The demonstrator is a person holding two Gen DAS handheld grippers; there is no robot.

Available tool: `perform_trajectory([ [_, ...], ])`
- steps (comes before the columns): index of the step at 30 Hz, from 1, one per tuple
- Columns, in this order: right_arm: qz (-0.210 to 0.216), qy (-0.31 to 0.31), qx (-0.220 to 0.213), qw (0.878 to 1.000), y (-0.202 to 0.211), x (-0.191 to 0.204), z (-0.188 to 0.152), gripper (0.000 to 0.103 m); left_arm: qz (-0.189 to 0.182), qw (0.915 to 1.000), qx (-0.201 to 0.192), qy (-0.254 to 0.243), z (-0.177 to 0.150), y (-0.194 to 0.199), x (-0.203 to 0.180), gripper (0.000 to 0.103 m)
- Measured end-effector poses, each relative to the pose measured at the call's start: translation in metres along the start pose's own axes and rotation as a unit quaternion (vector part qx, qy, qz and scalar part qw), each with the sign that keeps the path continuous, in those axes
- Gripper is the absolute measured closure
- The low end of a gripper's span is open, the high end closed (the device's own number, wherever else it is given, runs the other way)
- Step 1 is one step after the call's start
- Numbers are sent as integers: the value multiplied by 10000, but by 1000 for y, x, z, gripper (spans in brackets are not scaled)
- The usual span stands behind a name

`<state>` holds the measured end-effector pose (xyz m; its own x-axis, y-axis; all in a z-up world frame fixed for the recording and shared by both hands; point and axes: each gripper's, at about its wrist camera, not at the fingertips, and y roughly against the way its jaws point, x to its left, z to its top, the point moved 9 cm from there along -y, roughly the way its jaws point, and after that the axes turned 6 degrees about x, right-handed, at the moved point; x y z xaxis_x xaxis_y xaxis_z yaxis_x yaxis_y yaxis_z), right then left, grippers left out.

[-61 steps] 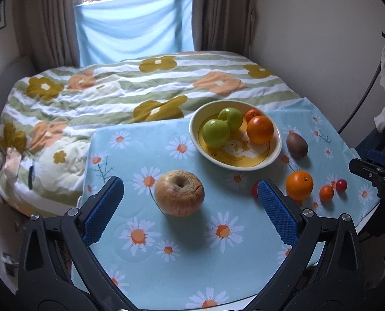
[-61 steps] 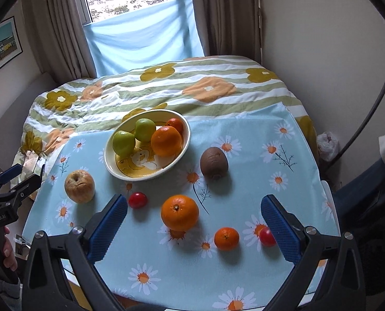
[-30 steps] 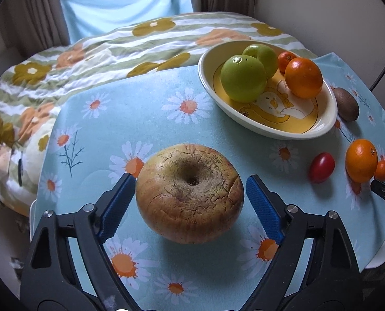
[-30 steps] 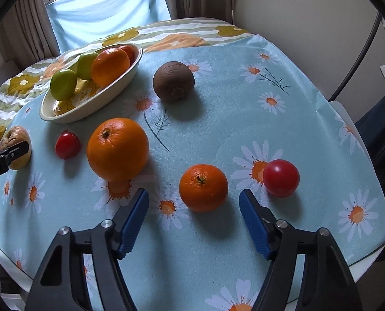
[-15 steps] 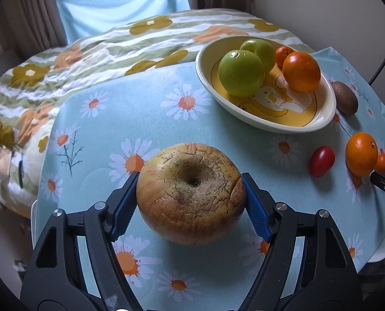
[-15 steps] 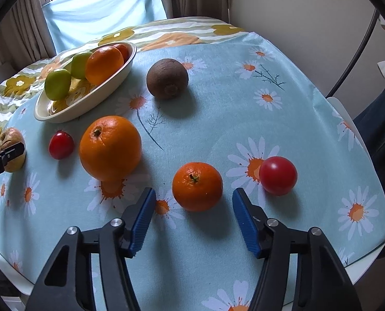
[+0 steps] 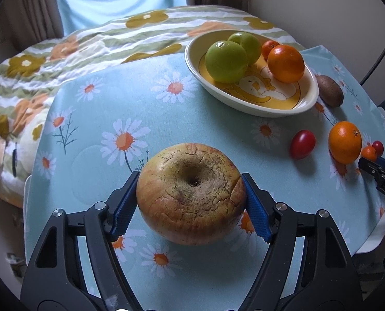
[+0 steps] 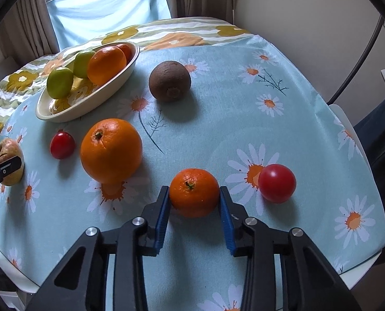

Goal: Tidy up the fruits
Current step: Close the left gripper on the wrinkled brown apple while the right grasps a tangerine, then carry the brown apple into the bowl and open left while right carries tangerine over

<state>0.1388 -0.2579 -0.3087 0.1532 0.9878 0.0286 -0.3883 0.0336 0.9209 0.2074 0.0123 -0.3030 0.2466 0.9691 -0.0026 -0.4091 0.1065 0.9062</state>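
Two green apples (image 7: 226, 61), one orange (image 7: 285, 63) and one mandarin (image 7: 269, 47) fill the cream bowl (image 7: 254, 108). Left gripper (image 7: 191, 202) fingers clench the wrinkled yellow-brown apple (image 7: 191, 194) on the surface; right gripper (image 8: 194, 206) fingers are closing against a small mandarin (image 8: 194, 192).

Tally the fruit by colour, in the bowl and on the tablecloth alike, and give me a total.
Green: 2, both in the bowl.
Orange: 4, two in the bowl, two on the cloth.
Red: 2, both on the cloth.
Brown: 1, kiwi.
Yellow-red: 1, wrinkled apple.
Total: 10
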Motion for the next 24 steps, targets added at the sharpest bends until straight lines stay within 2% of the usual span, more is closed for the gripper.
perform_trajectory([
  [7, 49, 119, -151, 9998, 18, 8, 6, 69, 11, 9999, -134, 82, -2, 23, 4, 23],
  [14, 212, 215, -280, 9992, 47, 17, 20, 69, -63, 9991, -404, 129, 5, 64, 8, 23],
  [24, 553, 556, -465, 9958, 92, 42, 52, 70, -162, 9956, -924, -26, 38, 116, -3, 23],
])
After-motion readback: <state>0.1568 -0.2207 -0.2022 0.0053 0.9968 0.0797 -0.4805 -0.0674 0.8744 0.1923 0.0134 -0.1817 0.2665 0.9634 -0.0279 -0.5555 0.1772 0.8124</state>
